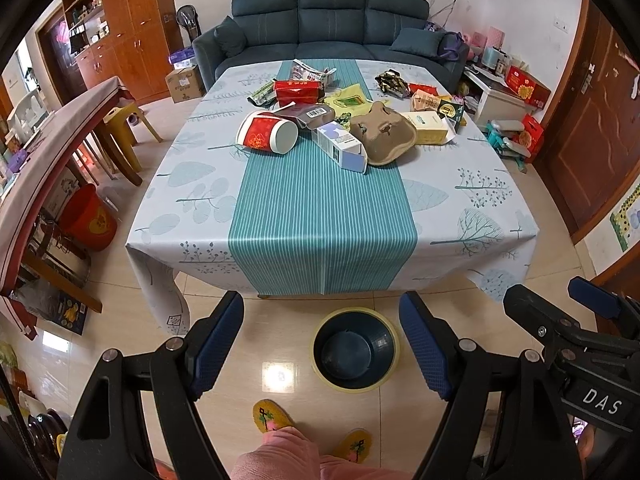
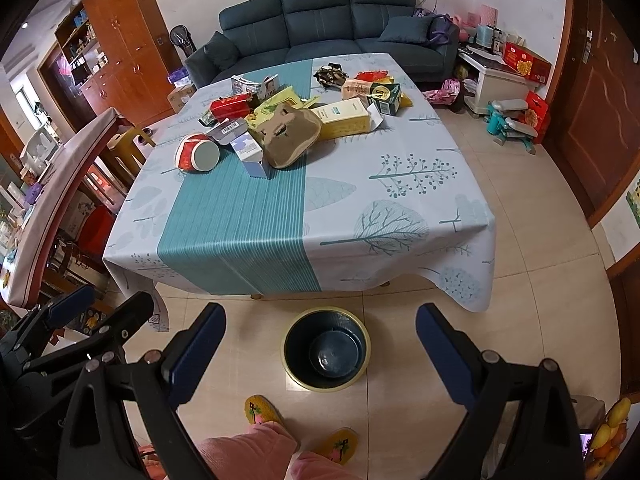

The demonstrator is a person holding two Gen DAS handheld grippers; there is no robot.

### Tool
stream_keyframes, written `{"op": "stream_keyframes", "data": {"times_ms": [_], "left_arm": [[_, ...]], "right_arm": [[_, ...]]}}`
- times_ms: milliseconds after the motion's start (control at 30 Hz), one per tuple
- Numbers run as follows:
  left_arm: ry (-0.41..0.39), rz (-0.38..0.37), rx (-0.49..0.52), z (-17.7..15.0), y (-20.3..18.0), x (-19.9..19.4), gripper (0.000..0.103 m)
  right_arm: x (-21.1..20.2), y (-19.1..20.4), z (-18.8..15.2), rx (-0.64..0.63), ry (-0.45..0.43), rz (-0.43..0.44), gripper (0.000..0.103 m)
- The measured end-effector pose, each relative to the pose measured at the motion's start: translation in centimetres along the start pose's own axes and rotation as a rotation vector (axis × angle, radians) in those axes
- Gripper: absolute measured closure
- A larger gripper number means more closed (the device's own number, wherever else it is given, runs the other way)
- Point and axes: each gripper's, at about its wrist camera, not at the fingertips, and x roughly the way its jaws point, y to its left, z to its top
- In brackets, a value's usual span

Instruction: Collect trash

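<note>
Right tongs (image 2: pixel 320 356) gape above the bin (image 2: pixel 326 350) (trash (image 2: pixel 288 120) on table (image 2: pixel 360 208)).

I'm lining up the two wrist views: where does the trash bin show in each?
Left wrist: the trash bin stands on the floor, low and right of centre, before the table.
Right wrist: the trash bin sits low, near centre.
Shared landmark: the red paper cup lying on the table.

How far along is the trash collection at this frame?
Nothing done yet: the bin on the floor looks empty. Nothing in hand: the left gripper and right gripper are both open. The whole pile remains on the table, including the red cup and cardboard tray.
</note>
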Motion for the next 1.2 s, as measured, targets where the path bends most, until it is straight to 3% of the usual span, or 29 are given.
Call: {"op": "stream_keyframes", "data": {"times_ms": [533,800,933,1200], "left_arm": [[-0.063,0.026,-0.002,1.6,-0.4,-2.5,0.025],[-0.115,0.037,-0.060,3.9,2.2,-2.9,0.025],[-0.095,0.019,-0.068,5.9,4.3,-1.1,0.025],[0.062,-0.061,-0.106,12.6,10.3,6.0,0.025]], "right_arm": [[-1.3,-0.2,2.0,-0.010,-0.045,0.024,0.006],[-1.2,1.3,4.5,-0.041,-0.067,0.045,0.006],[0.3,2.6,6.4,-0.059,-0.057,0.051,0.007],[5.4,5.6,11.6,-0.004,0.027,0.104,0.030]]}}
